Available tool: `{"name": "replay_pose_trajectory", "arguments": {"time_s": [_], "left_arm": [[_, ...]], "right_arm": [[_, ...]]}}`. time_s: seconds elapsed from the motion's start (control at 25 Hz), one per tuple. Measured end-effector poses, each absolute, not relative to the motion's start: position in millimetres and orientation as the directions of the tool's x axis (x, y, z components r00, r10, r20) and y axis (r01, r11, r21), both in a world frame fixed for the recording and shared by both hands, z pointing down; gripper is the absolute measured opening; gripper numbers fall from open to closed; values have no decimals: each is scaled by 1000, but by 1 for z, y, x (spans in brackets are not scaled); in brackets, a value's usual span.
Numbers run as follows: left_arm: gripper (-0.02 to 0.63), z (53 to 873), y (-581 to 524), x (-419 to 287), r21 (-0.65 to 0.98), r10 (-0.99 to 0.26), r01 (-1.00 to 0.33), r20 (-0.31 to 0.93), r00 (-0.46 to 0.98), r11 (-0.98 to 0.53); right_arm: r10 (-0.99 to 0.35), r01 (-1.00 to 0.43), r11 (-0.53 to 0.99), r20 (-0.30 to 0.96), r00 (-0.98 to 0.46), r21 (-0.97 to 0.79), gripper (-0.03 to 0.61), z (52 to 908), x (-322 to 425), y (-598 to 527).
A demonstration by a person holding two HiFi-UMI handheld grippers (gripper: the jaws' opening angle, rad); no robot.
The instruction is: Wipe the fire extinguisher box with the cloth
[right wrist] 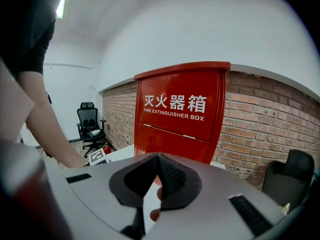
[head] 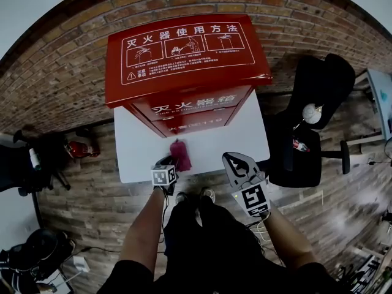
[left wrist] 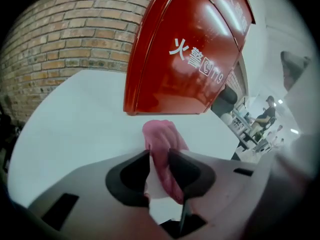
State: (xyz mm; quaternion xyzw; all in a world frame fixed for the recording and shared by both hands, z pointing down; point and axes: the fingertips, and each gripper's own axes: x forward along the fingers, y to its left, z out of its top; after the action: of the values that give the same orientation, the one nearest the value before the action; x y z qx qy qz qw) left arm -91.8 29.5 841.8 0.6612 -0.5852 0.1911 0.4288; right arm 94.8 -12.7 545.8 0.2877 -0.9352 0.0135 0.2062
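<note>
Left tongs [left wrist: 159,156] pinched tight on pink cloth [left wrist: 161,134], low on desk [left wrist: 75,119] before fire extinguisher box [left wrist: 185,59], ready to wipe; right tongs [right wrist: 157,160] closed, empty, kept clear.

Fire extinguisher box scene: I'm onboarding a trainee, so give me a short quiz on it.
1. True or false: the right gripper holds the cloth.
2. The box stands on: A) a chair, B) the white table, C) the floor.
3. Fill in: the left gripper is shut on the ____.

Key: 1 false, its jaws are together with nothing between them; 2 B; 3 cloth.
</note>
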Motion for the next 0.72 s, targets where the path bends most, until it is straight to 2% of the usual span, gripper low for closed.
{"name": "replay_pose_trajectory", "arguments": {"time_s": [0.32,0.6,0.72], "left_arm": [[143,808,41,-120,160,-687,-986,721,90,39],[137,729,63,-124,131,-801,-991,595,63,19],[95,681,84,-125,119,-849,-993,526,52,13]], "right_arm": [[-536,-545,833,379,-754,94,20,542,98,-5],[-528,-557,830,361,-769,28,20,537,91,17],[-525,-560,828,357,-773,5,20,532,84,35]]}}
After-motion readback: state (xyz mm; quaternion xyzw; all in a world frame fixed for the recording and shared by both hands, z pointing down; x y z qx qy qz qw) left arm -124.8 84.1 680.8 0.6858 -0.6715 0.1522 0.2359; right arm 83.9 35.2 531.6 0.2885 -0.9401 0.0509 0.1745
